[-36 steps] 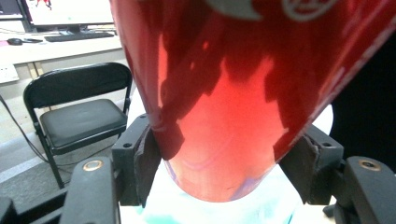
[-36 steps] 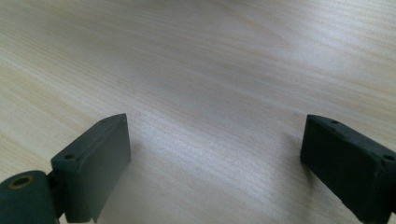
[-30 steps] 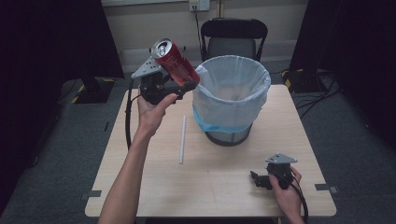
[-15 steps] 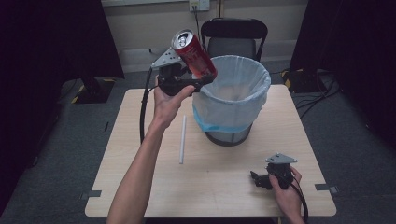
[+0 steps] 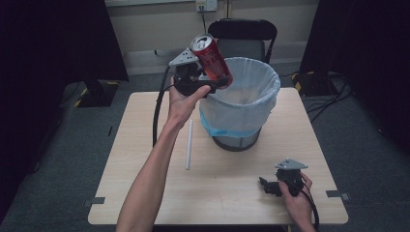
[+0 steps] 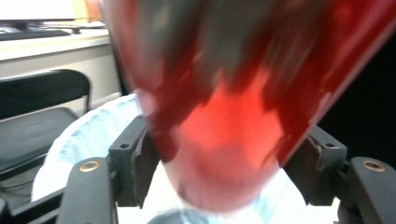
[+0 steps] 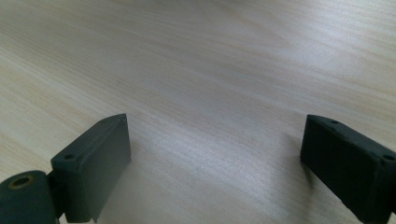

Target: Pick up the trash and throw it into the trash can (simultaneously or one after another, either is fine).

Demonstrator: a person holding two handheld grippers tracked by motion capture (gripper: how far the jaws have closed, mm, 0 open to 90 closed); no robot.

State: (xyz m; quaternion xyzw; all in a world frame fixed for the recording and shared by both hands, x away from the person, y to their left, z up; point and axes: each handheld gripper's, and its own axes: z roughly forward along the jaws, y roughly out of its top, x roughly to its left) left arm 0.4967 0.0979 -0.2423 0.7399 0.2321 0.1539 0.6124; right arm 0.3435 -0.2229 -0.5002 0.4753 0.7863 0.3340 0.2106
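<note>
One red drink can (image 5: 211, 59) sits tilted between the pads of the left gripper (image 5: 212, 83), raised over the near-left rim of the wire bin (image 5: 240, 104) lined with a pale blue bag; its jaws have just been opening, and the blurred can (image 6: 233, 107) shows a gap at each pad. A white straw (image 5: 189, 144) lies on the wooden table (image 5: 145, 188). The right gripper (image 5: 266, 185) rests low there, jaws spread wide, nothing between them.
</note>
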